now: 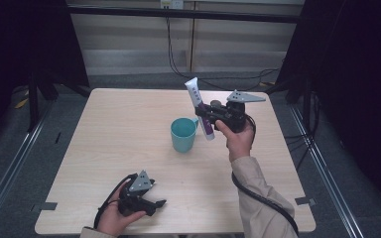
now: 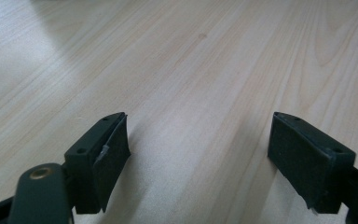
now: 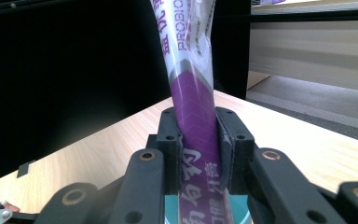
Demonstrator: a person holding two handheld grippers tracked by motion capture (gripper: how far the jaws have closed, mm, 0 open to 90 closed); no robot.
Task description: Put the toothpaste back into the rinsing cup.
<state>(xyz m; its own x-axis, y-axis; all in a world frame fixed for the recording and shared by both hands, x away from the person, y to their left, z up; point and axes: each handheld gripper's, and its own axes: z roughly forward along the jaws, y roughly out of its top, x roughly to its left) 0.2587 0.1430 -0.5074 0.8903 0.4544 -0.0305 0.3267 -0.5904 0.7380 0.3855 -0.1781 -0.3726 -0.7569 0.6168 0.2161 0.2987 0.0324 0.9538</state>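
Pale wood desk (image 1: 129,129) sits in a dim room, dark curtains on both sides and a grey floor around it. We've got a teal cup (image 1: 183,134) standing upright around the middle of the desk.

Our right tongs (image 1: 203,118) are clenched on a tube (image 1: 199,107), white at the top and purple lower down, gripping it on the purple part. The tube is up in the air, nearly upright and leaning a bit, with its lower end just beside the cup's rim on the right. From the right gripper view we see the tube (image 3: 193,116) squeezed tight between the two black pads (image 3: 227,144), and the cup (image 3: 240,212) peeking out right below them. Print on the tube is partly readable, partly not.

Our left tongs (image 1: 155,204) are released, low over the near-left part of the desk, well apart from the cup. In the left gripper view the jaws stand wide with just bare wood (image 2: 196,93) between them.
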